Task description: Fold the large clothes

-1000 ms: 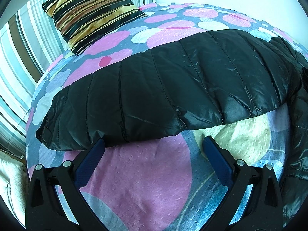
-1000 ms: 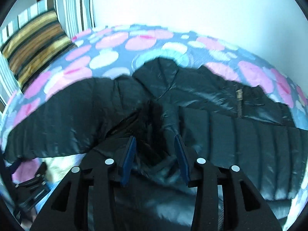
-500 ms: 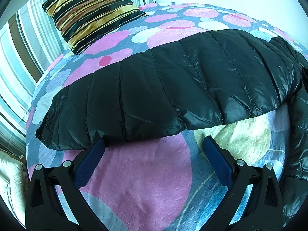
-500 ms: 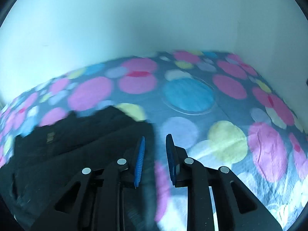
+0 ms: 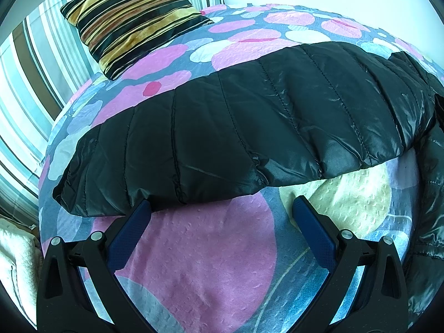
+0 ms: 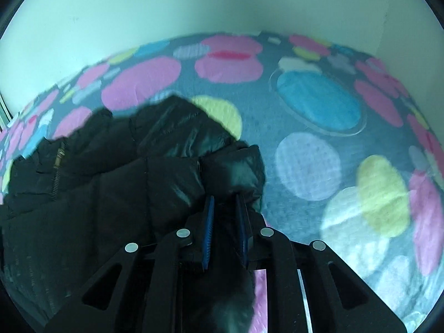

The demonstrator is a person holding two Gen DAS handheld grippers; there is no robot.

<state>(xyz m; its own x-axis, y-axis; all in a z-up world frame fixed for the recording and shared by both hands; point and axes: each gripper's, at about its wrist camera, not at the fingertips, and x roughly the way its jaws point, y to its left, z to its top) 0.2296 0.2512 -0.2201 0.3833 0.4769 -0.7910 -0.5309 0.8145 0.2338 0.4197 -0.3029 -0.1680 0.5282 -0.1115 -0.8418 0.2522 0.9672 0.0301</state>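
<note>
Right wrist view first: your right gripper [image 6: 225,202] has just been closing, its blue pads [image 6: 208,222] now stand narrow, and black quilted fabric fills the gap between them, so treat it as clamped on an edge of the puffer jacket [image 6: 116,172]; which part of the garment that edge belongs to cannot be told, since the picture is dark and slightly blurred there. From the pads the jacket spreads away to the left and up, its zipper [image 6: 57,172] running along the far left, while the spotted bedspread [image 6: 310,163] lies bare to the right. Left wrist view: your left gripper [image 5: 222,211] is spread wide and holds nothing; its left pad tip sits right at the lower edge of the jacket's sleeve [image 5: 222,127], its right pad stands over bare bedspread, just short of that edge. The sleeve stretches flat across the bed beyond the fingers, and a striped cushion [image 5: 133,16] rests well beyond it. Judge progress as early: the sleeve lies extended, the body looks rumpled, and no finished fold shows. Sleeve folds and body folds remain.
</note>
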